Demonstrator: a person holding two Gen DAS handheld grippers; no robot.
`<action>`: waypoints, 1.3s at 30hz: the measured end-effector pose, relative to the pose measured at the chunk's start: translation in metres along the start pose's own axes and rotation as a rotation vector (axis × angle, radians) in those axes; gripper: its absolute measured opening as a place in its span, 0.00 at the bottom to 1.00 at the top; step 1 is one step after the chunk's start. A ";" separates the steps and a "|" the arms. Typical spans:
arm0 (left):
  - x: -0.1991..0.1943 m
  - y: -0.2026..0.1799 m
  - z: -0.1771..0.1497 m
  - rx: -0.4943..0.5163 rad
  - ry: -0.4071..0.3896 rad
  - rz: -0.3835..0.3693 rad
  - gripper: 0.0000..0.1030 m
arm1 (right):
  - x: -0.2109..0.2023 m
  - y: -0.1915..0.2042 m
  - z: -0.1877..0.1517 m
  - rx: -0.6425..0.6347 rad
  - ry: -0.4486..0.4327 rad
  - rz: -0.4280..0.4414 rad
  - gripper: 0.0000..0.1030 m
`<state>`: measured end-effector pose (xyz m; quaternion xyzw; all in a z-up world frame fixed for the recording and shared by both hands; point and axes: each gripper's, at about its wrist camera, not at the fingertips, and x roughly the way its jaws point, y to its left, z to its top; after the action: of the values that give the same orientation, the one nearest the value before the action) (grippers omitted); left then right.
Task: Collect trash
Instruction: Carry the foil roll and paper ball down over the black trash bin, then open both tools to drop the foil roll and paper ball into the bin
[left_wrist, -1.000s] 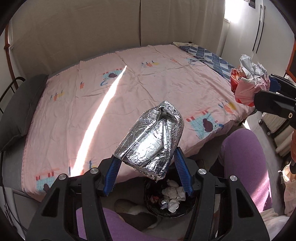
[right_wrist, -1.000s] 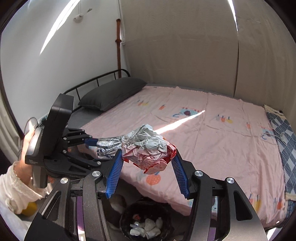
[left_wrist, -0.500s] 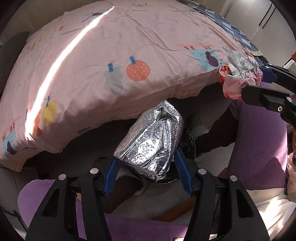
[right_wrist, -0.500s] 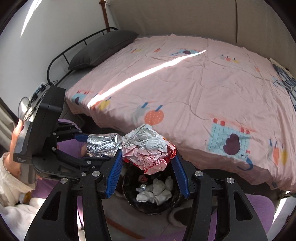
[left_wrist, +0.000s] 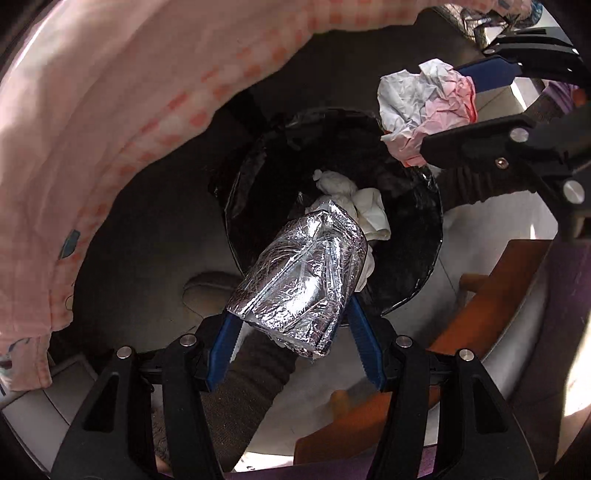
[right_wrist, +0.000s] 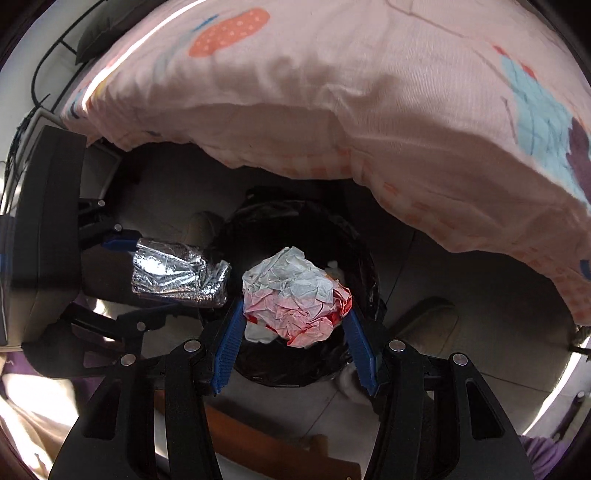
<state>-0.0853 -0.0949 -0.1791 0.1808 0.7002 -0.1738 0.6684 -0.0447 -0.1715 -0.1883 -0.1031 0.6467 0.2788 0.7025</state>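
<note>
Both grippers hang over the black bin (left_wrist: 424, 266) that stands on the floor beside the bed. The left gripper (left_wrist: 291, 328) is clamped on a crinkled foil bag (left_wrist: 299, 280), its blue fingers (left_wrist: 223, 343) pressed against the bag's sides; the bag juts out over the near rim of the bin. The right gripper (right_wrist: 295, 325) squeezes a crumpled ball of white and red paper (right_wrist: 295, 295) directly above the bin's opening (right_wrist: 354, 254). Inside the bin lie white wads of tissue (left_wrist: 354, 199). The pink bedsheet (right_wrist: 332, 110) droops over the mattress edge just behind the bin.
</note>
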 end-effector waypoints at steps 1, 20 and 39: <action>0.007 -0.002 0.002 0.029 0.008 0.008 0.57 | 0.011 -0.005 -0.001 0.005 0.018 0.016 0.48; 0.112 -0.001 0.014 0.213 0.067 0.013 0.57 | 0.124 -0.032 -0.012 -0.098 0.221 -0.017 0.49; 0.093 0.000 0.004 0.278 -0.099 -0.152 0.94 | 0.127 -0.024 -0.011 -0.097 0.225 0.032 0.87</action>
<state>-0.0859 -0.0953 -0.2718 0.2093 0.6471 -0.3279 0.6557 -0.0405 -0.1639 -0.3175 -0.1571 0.7088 0.3076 0.6151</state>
